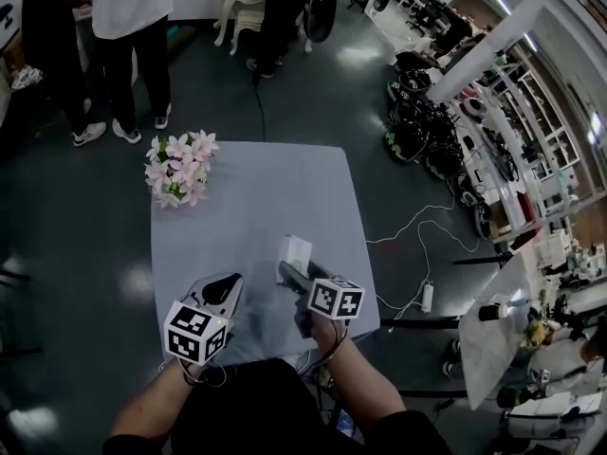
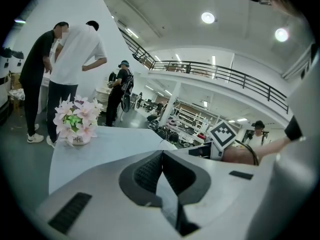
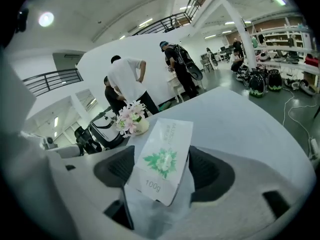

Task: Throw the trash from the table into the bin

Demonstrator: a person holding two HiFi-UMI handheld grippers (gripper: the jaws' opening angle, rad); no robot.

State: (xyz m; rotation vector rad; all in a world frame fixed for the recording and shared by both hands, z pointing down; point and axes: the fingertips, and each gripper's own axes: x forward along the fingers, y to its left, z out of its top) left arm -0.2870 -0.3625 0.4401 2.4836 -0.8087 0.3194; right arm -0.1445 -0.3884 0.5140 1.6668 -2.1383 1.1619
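A white paper packet [image 3: 164,159] with a green leaf print and "100g" stands between the jaws of my right gripper [image 3: 165,176], which is shut on it. In the head view the same packet [image 1: 294,252] pokes out ahead of the right gripper [image 1: 296,271] over the grey table [image 1: 256,188]. My left gripper [image 1: 224,290] hovers over the near left part of the table. Its jaws are pressed together with nothing between them, as the left gripper [image 2: 161,176] view shows. No bin is in view.
A pot of pink flowers [image 1: 178,169] stands at the table's far left corner. Two people [image 1: 114,36] stand beyond the table on the left. White cables [image 1: 417,245] trail over the floor on the right, near shelves and bags [image 1: 427,131].
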